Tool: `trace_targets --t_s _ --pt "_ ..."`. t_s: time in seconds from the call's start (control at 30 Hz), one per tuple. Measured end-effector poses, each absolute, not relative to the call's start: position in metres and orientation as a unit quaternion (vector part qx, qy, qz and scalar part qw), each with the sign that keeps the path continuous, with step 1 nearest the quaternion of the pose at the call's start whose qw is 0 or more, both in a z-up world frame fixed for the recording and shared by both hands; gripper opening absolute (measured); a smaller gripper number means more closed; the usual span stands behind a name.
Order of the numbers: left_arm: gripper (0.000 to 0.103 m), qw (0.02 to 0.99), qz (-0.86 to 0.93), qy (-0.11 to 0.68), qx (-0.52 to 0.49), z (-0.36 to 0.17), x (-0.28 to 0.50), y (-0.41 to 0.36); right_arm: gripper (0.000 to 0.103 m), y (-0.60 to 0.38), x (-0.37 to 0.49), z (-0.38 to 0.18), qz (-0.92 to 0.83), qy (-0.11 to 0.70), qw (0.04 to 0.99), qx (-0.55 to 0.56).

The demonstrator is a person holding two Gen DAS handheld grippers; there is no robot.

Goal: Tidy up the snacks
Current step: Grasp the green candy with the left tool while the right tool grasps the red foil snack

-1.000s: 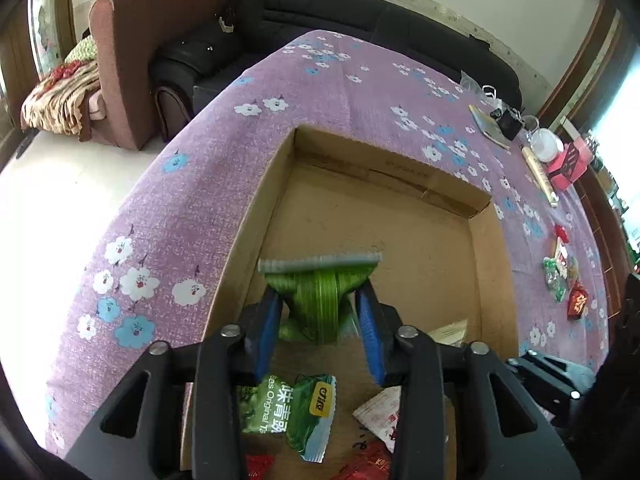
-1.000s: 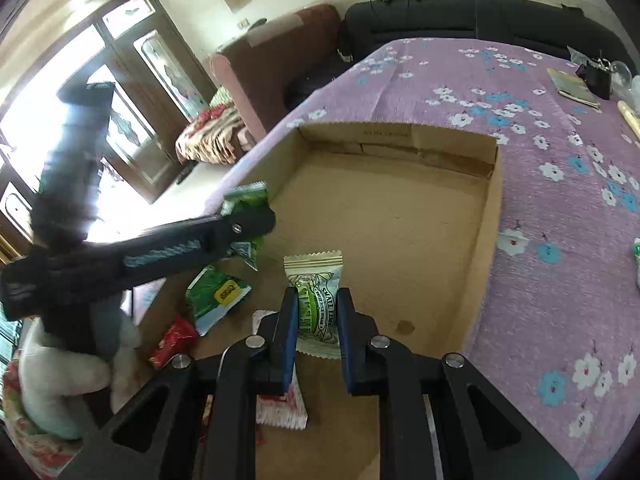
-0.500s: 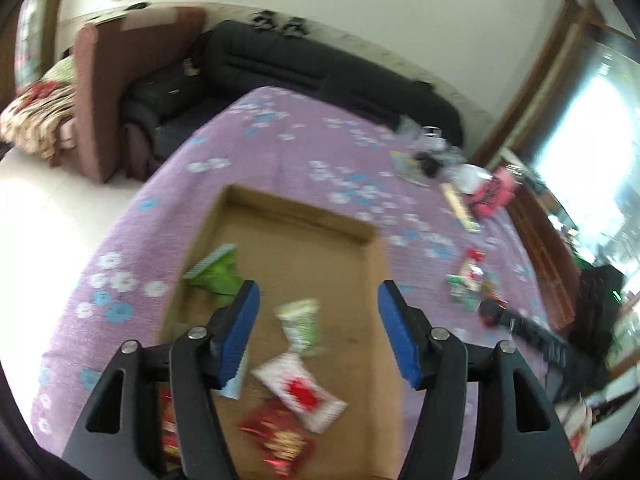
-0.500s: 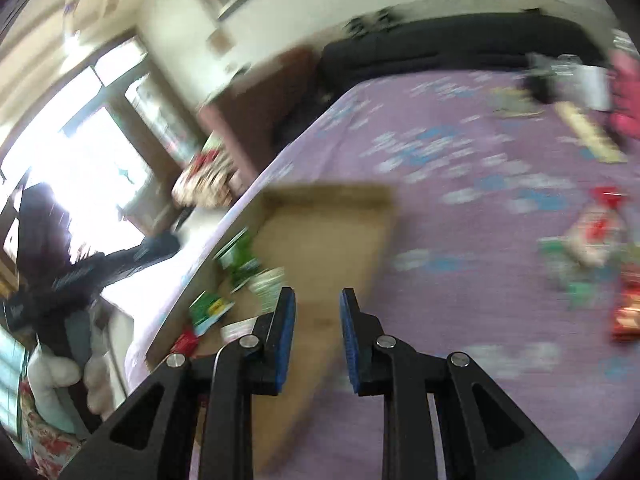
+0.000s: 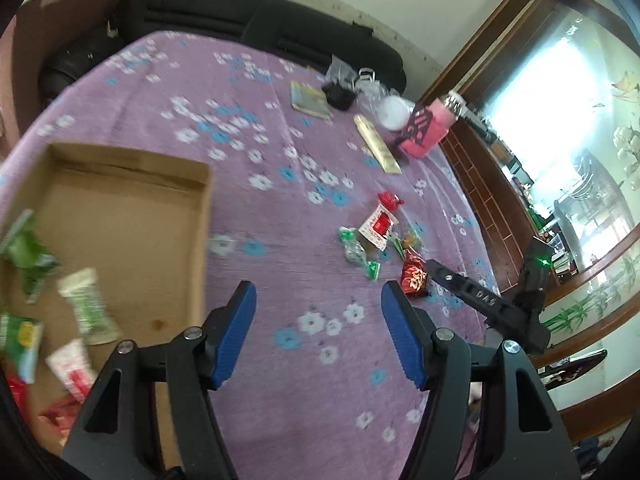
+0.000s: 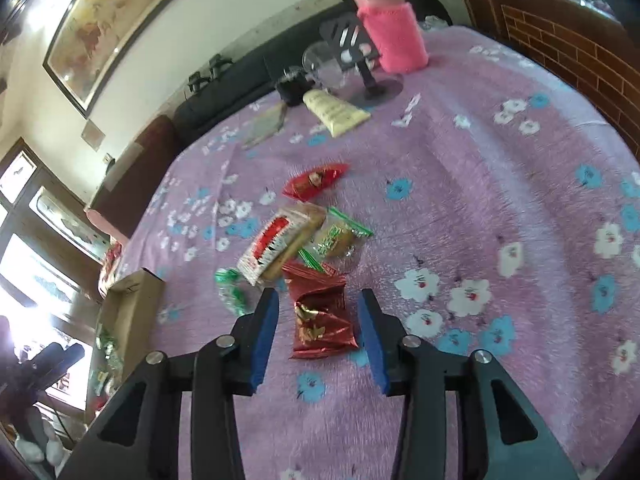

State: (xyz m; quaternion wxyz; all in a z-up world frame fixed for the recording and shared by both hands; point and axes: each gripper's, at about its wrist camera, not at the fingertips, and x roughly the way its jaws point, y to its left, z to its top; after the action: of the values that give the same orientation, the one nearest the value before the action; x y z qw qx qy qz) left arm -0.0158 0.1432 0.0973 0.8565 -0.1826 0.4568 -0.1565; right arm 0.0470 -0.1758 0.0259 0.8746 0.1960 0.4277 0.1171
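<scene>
A shallow cardboard box (image 5: 200,216) lies on the purple flowered cloth at the left and holds several green, white and red snack packets (image 5: 86,304). It also shows at the far left of the right wrist view (image 6: 132,308). A pile of loose snacks (image 5: 376,232) lies to its right. My left gripper (image 5: 318,312) is open and empty above the cloth, between box and pile. My right gripper (image 6: 316,328) is open, its fingers either side of a dark red foil packet (image 6: 320,316) on the cloth. Behind it lie a red-and-white packet (image 6: 276,244), a green-printed packet (image 6: 336,238) and a red candy (image 6: 314,180).
At the table's far side stand a pink-sleeved bottle (image 6: 390,28), a black phone stand (image 6: 356,52), a cream tube (image 6: 334,112), a booklet (image 5: 308,98) and a clear bag (image 5: 368,84). A black sofa (image 5: 256,20) runs behind the table. Wooden cabinets line the right.
Both grippers let go of their green packets in the box and opened. Both swung right, away from the box; the right one now straddles the dark red packet in the loose pile.
</scene>
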Motion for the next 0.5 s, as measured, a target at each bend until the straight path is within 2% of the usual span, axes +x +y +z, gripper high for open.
trace_targets --t_s 0.23,0.27,0.3,0.5 --pt "0.066 0.842 -0.157 0.486 -0.173 0.060 0.032 0.091 0.041 -0.158 0.057 0.014 0.109 0.425 0.886 0.152" --pt "0.066 0.842 -0.155 0.489 -0.167 0.055 0.038 0.084 0.033 -0.158 0.059 0.011 0.110 0.428 0.885 0.150" --pt "0.066 0.841 -0.158 0.491 -0.162 0.050 0.044 0.078 0.031 -0.158 0.058 0.009 0.109 0.425 0.886 0.148" --pt "0.066 0.845 -0.159 0.497 -0.115 0.030 0.067 0.041 0.030 -0.165 0.051 0.012 0.111 0.419 0.887 0.157"
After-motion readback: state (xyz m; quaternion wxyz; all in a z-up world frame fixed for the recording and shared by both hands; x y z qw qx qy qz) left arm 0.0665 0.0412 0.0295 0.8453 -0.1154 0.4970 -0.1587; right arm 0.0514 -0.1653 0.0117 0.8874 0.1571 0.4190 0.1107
